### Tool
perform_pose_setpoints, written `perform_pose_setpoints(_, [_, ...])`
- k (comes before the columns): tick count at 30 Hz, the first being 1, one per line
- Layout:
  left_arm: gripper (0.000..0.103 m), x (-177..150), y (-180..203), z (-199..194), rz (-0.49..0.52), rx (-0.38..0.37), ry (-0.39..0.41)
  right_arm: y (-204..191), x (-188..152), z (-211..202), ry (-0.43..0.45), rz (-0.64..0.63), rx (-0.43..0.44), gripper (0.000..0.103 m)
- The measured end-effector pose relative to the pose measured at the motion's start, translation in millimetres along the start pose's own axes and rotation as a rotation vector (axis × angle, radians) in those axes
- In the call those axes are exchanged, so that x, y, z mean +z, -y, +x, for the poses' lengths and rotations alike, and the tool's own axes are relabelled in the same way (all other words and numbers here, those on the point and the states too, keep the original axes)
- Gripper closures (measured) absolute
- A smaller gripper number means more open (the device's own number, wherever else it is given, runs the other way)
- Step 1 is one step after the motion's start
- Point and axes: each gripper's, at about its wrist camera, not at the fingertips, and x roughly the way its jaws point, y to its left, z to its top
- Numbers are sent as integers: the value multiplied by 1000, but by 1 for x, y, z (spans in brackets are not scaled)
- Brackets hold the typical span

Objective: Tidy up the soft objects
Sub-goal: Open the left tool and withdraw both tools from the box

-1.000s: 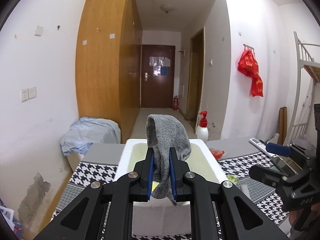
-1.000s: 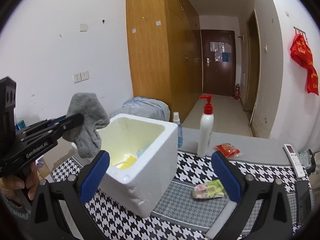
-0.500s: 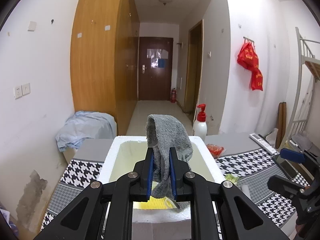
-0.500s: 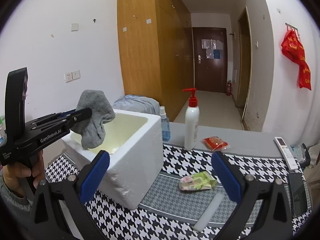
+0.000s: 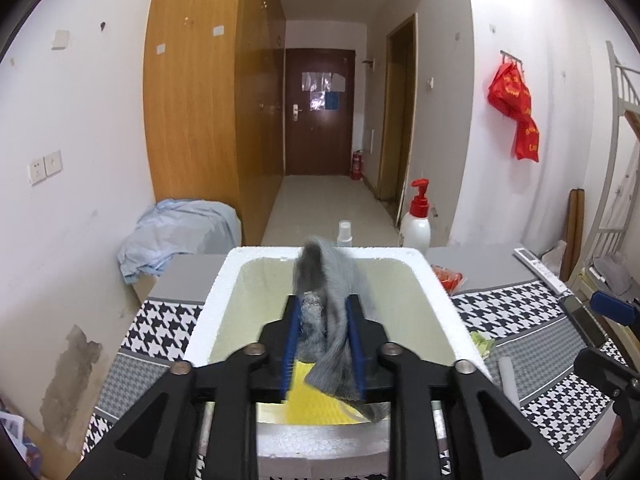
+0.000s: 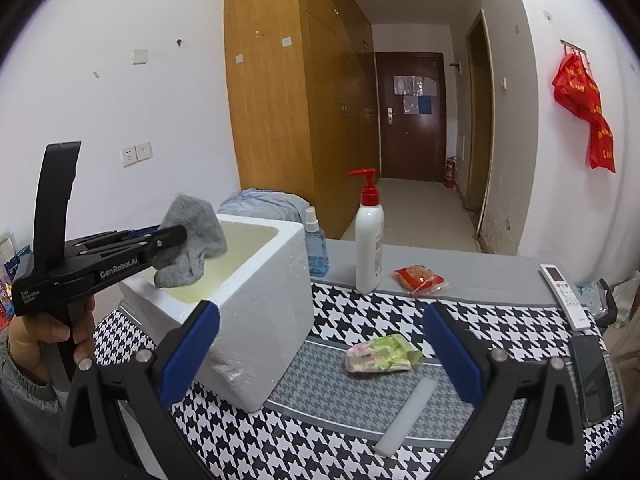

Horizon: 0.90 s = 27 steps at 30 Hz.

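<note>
A grey sock (image 5: 332, 320) hangs blurred between the blue pads of my left gripper (image 5: 322, 304), over the open white foam box (image 5: 440, 300). The jaws are opening and the sock sags loose between them, its lower end down inside the box above a yellow item (image 5: 316, 400). From the right wrist view the sock (image 6: 192, 240) droops off the left gripper (image 6: 176, 236) over the box (image 6: 260, 320) rim. My right gripper (image 6: 318, 312) stands wide open and holds nothing, over the houndstooth cloth right of the box.
A green-and-pink soft packet (image 6: 380, 354) and a white foam strip (image 6: 406, 416) lie on the cloth. Behind stand a pump bottle (image 6: 370, 248), a blue spray bottle (image 6: 316, 248) and a red packet (image 6: 418, 276). A remote (image 6: 564, 296) and phone (image 6: 596, 380) lie at the right.
The left gripper moved forward and down over the box, and its pads have spread apart. The sock, held upright before, now slumps and blurs between them. The right gripper shifted slightly.
</note>
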Motion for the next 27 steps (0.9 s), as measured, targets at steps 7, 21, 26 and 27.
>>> perform_pose_setpoints(7, [9, -2, -4, -15, -34, -12, 53, 4, -3, 1, -11, 3, -16, 0])
perform_pose_setpoints(21, [1, -9, 19, -61, 12, -50, 139, 4, -8, -32, 24, 5, -42, 0])
perform_pose_setpoints(26, [1, -13, 31, -77, 35, -83, 164, 4, -11, -46, 38, 4, -56, 0])
perform_pose_setpoints(27, [1, -14, 33, -79, 41, -88, 169, 4, -12, -49, 44, 4, -57, 0])
